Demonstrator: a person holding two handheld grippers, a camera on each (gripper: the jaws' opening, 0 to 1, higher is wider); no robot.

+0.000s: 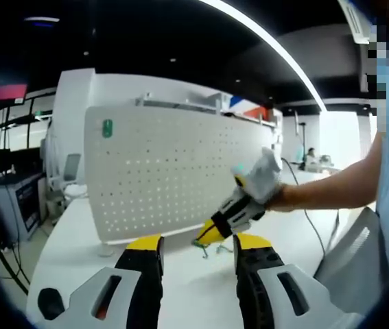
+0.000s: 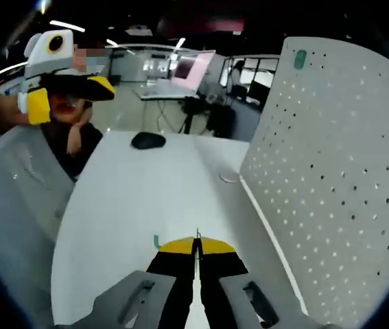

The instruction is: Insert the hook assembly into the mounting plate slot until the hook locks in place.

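Observation:
A white pegboard mounting plate (image 1: 173, 171) stands upright on the white table (image 1: 71, 253), with a green hook (image 1: 107, 127) fixed near its top left corner. My right gripper (image 1: 208, 234), held by a gloved hand, hangs low before the board's lower edge, and a small green hook assembly (image 1: 202, 249) dangles at its tip. In the right gripper view its yellow jaws (image 2: 195, 247) are shut on a thin wire of the hook assembly (image 2: 197, 237). The pegboard (image 2: 338, 171) rises on the right there, with the fixed green hook (image 2: 300, 59) up high. My left gripper (image 1: 197, 243) stands open, empty.
A black mouse (image 2: 147, 140) lies on the far part of the table (image 2: 146, 205). A grey chair back (image 1: 355, 253) stands close by on the right. The left gripper (image 2: 71, 96) is raised at the upper left of the right gripper view. Office desks stand behind.

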